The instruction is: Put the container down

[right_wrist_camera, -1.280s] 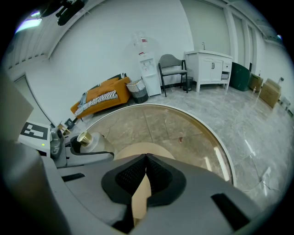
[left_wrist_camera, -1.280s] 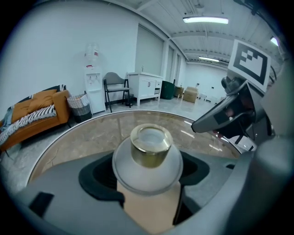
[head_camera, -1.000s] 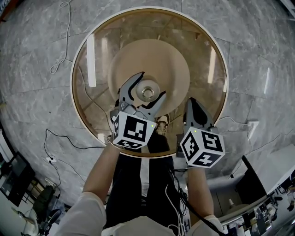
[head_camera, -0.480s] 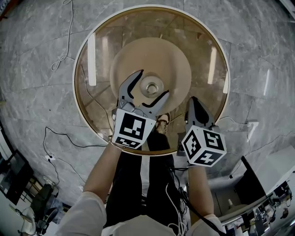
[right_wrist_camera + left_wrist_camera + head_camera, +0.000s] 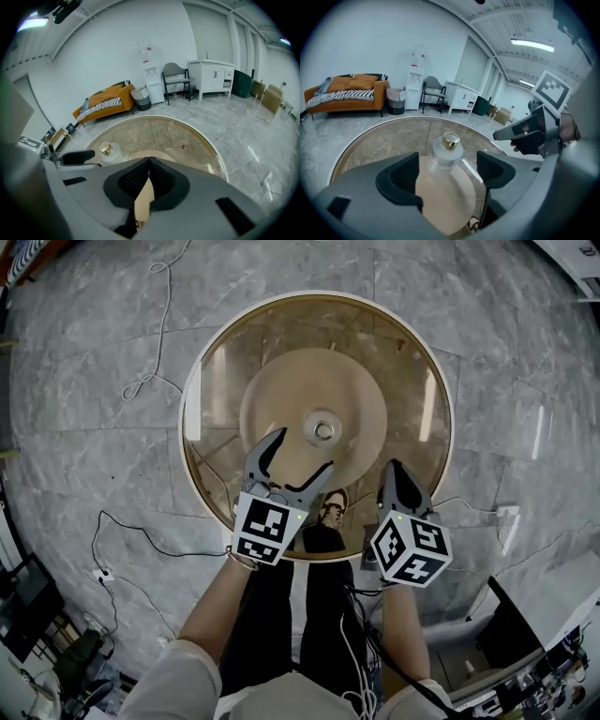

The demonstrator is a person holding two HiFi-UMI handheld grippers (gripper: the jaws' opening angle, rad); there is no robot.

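The container, a clear glass bottle with a gold cap, stands upright at the middle of the round glass table. My left gripper is open, and its wide-spread fingertips lie just short of the bottle without touching it. In the left gripper view the bottle stands free beyond the two dark pads. My right gripper hovers over the table's near right part, shut with nothing in it. The right gripper view shows the bottle off to the left, beside the left gripper's finger.
The table's beige base shows through the glass. Cables trail over the grey marble floor. Along the room's walls stand an orange sofa, a water dispenser, a chair and white cabinets.
My left gripper has drawn back toward me off the container, which earlier sat between its jaws. The jaws stand a little wider. The right gripper has kept its place.
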